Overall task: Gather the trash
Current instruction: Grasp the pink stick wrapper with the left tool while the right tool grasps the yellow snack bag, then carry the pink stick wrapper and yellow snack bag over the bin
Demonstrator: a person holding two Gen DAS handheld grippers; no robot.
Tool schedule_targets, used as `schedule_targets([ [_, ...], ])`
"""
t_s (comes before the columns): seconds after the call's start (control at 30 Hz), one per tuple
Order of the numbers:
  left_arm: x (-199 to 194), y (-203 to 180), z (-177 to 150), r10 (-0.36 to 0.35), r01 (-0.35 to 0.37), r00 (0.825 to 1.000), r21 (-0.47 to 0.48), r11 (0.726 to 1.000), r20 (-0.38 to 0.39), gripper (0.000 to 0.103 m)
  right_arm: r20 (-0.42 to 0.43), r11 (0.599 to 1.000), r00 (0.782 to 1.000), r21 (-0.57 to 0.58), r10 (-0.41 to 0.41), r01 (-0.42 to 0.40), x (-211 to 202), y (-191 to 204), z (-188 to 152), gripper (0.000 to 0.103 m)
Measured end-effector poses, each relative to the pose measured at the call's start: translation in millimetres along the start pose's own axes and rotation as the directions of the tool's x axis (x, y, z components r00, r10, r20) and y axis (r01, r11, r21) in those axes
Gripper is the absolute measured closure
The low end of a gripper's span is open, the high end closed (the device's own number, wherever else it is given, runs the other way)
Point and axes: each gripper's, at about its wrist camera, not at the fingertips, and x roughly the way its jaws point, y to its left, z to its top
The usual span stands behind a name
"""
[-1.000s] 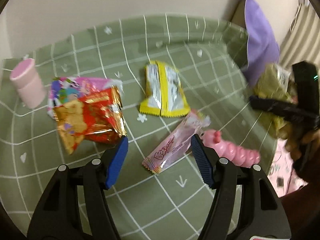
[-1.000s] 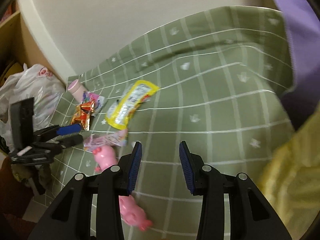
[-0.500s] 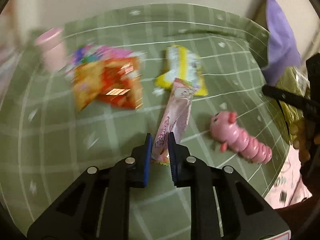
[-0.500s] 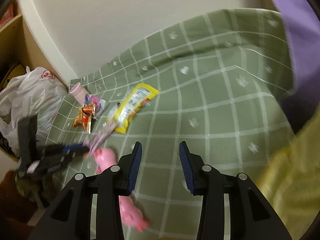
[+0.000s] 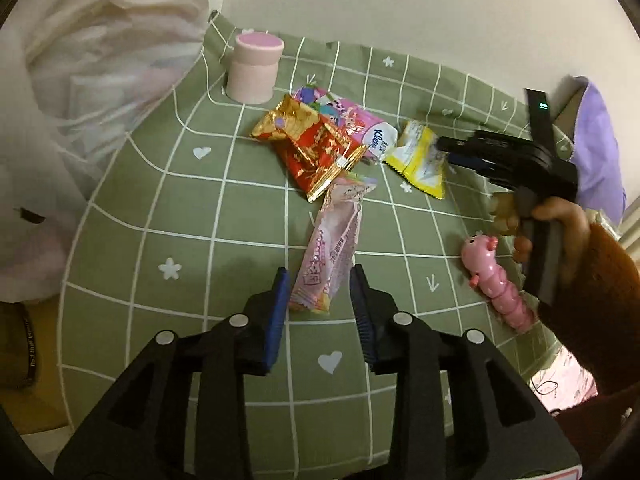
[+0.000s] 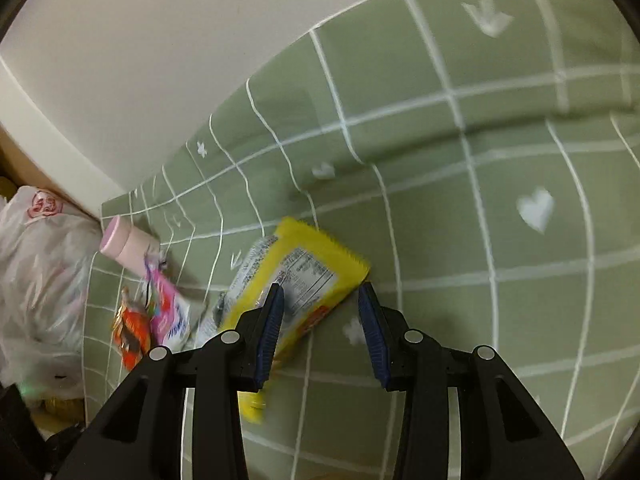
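Now left gripper (image 5: 319, 285) spread around long pale-pink foil wrapper (image 5: 334, 242); right gripper (image 6: 321, 307) spread over yellow crinkle-edged snack wrapper (image 6: 305, 276).

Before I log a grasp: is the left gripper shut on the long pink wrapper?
Open. The left gripper has gaps between its blue fingers and the pink wrapper, which lies flat on the green cloth.

pink cup (image 5: 255, 69), caterpillar toy (image 5: 494, 282), checked cloth (image 5: 192, 208)
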Motion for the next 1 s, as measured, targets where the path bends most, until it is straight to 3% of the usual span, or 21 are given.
schedule_targets([
  [0.07,-5,0,-1,0.005,-0.005,1.000,0.001,1.000,0.010,0.070,-0.035,0.999,0.999,-0.044,0.024,-0.026,5,6,2,0.066],
  [0.27,-3,2,6,0.007,-0.007,1.000,-0.020,1.000,0.009,0.070,-0.055,0.986,0.998,-0.162,0.021,-0.030,-5,22,-14,0.095],
  [0.37,-2,2,7,-0.007,0.007,1.000,-0.024,1.000,0.004,0.069,-0.052,0.974,0.999,-0.225,-0.005,-0.007,-17,23,-23,0.096],
  [0.53,-2,-6,11,-0.031,0.031,0.999,-0.006,0.999,0.019,0.069,0.011,0.950,0.994,-0.295,-0.105,0.104,-51,8,-31,0.096],
  [0.63,-3,-9,13,-0.037,0.037,0.999,0.007,0.999,0.024,0.069,0.009,0.953,0.997,-0.291,-0.081,0.081,-61,1,-33,0.095],
  [0.67,-3,-10,13,-0.037,0.037,0.999,0.008,0.999,0.024,0.068,0.012,0.951,0.996,-0.296,-0.090,0.090,-61,3,-33,0.088],
  [0.7,-3,-9,13,-0.036,0.036,0.999,0.008,0.999,0.023,0.067,0.016,0.947,0.995,-0.304,-0.100,0.100,-60,5,-34,0.068],
  [0.77,-3,-7,12,-0.034,0.034,0.999,-0.001,0.999,0.021,0.066,0.019,0.954,0.997,-0.288,-0.077,0.079,-59,9,-36,0.051],
  [0.93,-6,-3,10,-0.023,0.023,1.000,-0.007,1.000,0.019,0.066,-0.005,0.953,0.993,-0.281,-0.116,0.109,-36,23,-38,0.051],
  [1.0,-7,-2,8,-0.019,0.019,1.000,-0.006,1.000,0.019,0.066,-0.018,0.952,0.990,-0.280,-0.137,0.126,-26,23,-37,0.056],
])
